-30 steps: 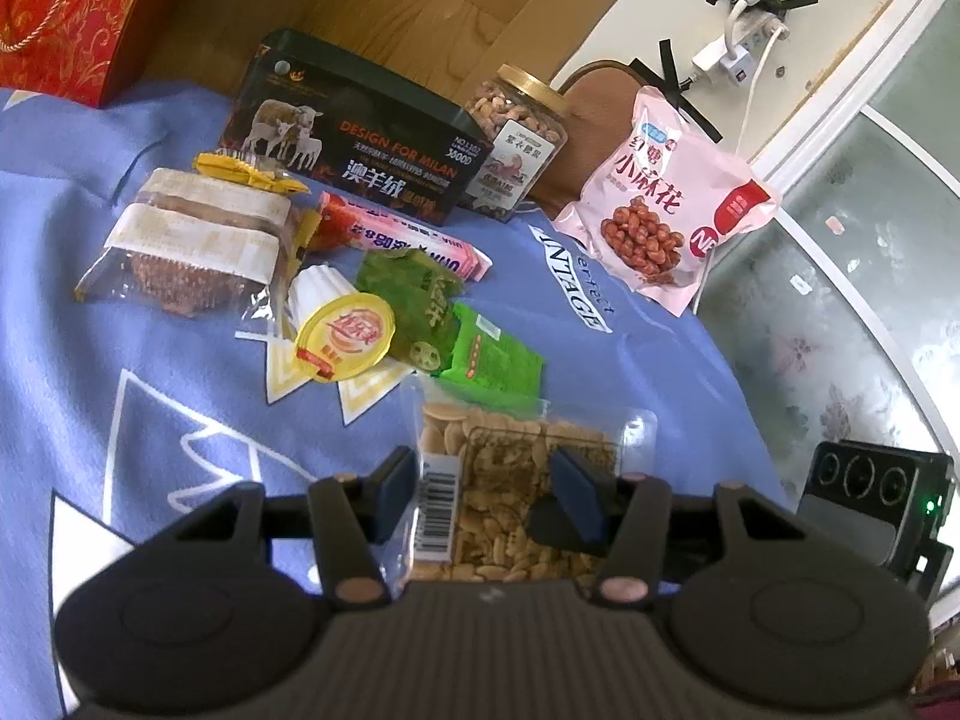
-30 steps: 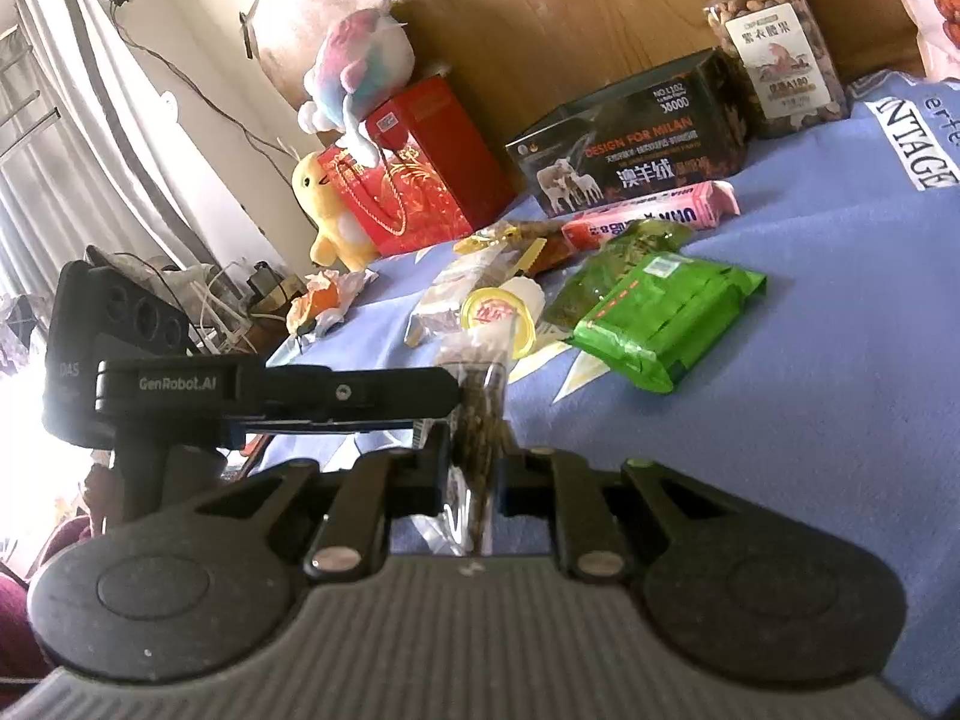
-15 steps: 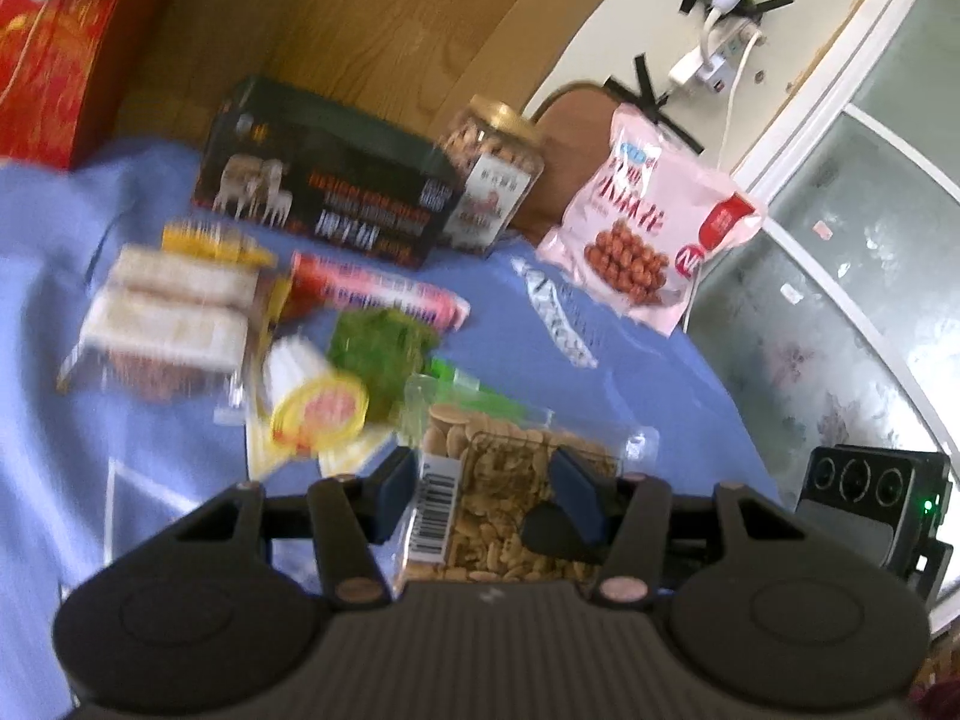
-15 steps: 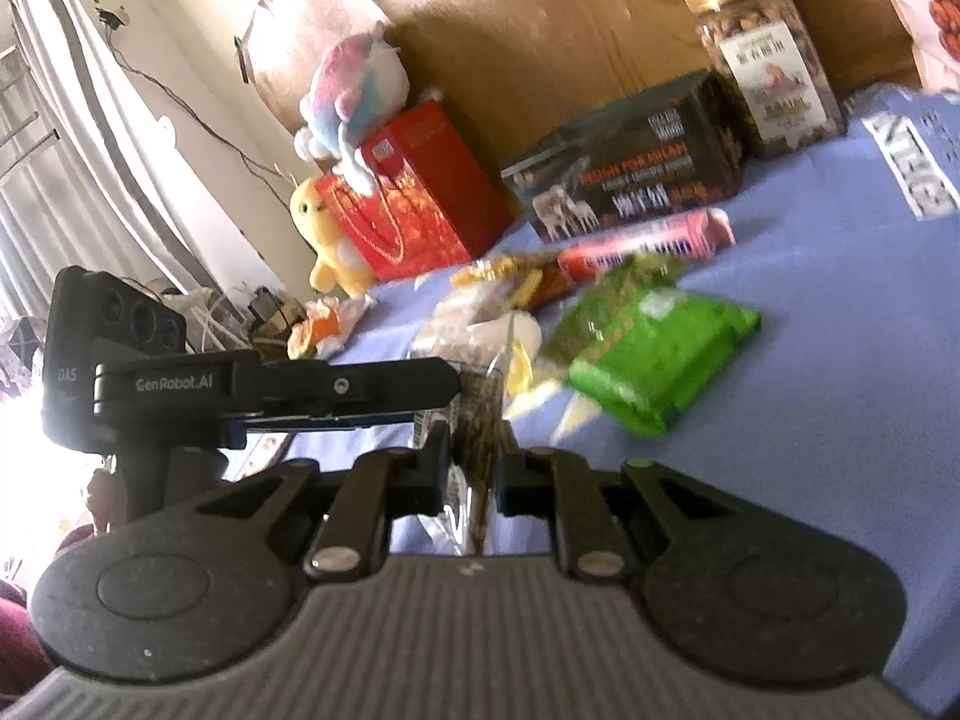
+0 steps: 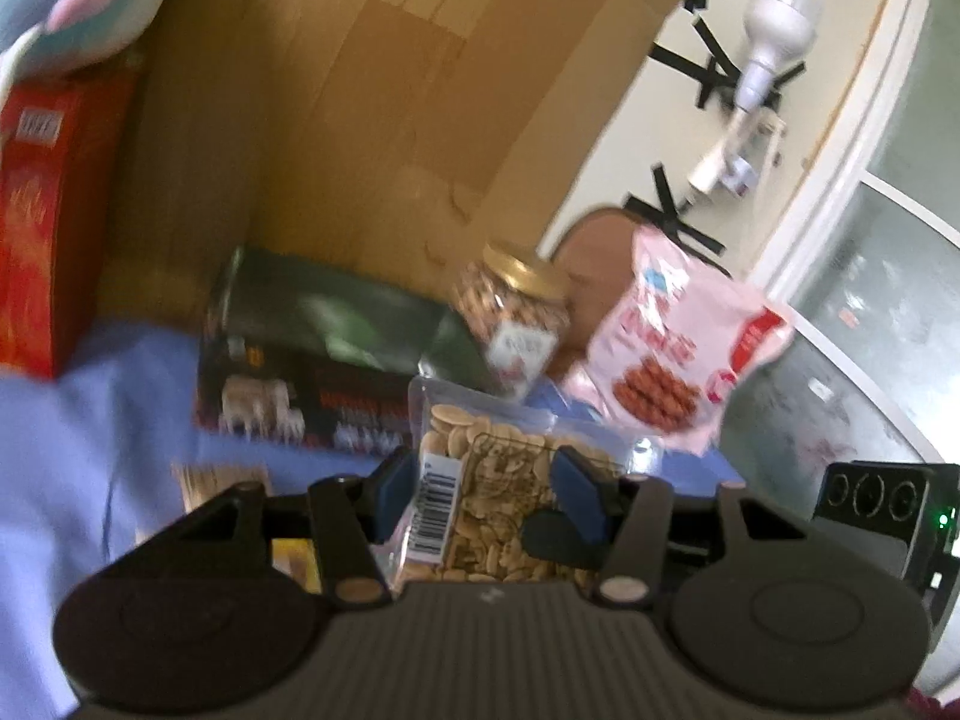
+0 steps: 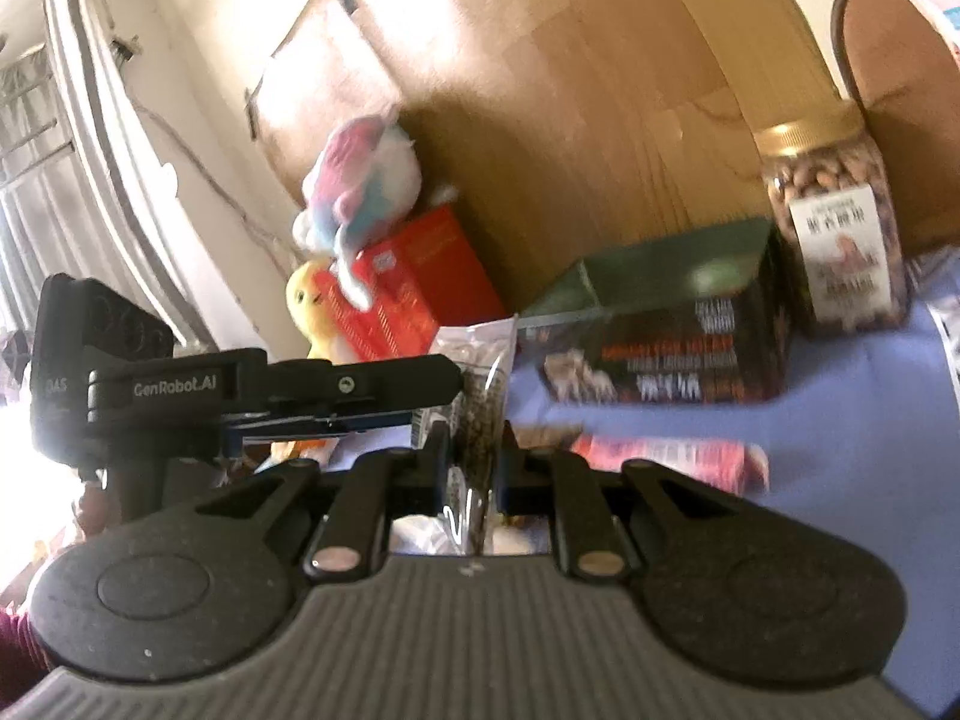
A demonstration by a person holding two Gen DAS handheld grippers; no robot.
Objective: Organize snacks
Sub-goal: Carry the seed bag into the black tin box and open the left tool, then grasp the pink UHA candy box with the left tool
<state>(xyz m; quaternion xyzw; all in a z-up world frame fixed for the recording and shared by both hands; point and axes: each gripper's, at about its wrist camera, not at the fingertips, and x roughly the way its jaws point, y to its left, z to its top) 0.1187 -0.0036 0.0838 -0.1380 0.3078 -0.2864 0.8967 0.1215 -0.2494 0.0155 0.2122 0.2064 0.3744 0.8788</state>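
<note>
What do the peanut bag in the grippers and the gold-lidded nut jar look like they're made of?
Peanut bag: thin clear plastic film, glossy; the nuts show through and it creases. Nut jar: clear rigid plastic or glass, hard to tell; its gold lid looks metallic, possibly coated plastic.

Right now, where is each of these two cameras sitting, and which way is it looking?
Left wrist view: sits on the left gripper, looking along its jaws at the clear nut bag they clamp, the dark box and nut jar beyond.
Right wrist view: sits on the right gripper, jaws pinching the same bag edge-on; the left gripper shows.
Shared: bag, box, jar.
</note>
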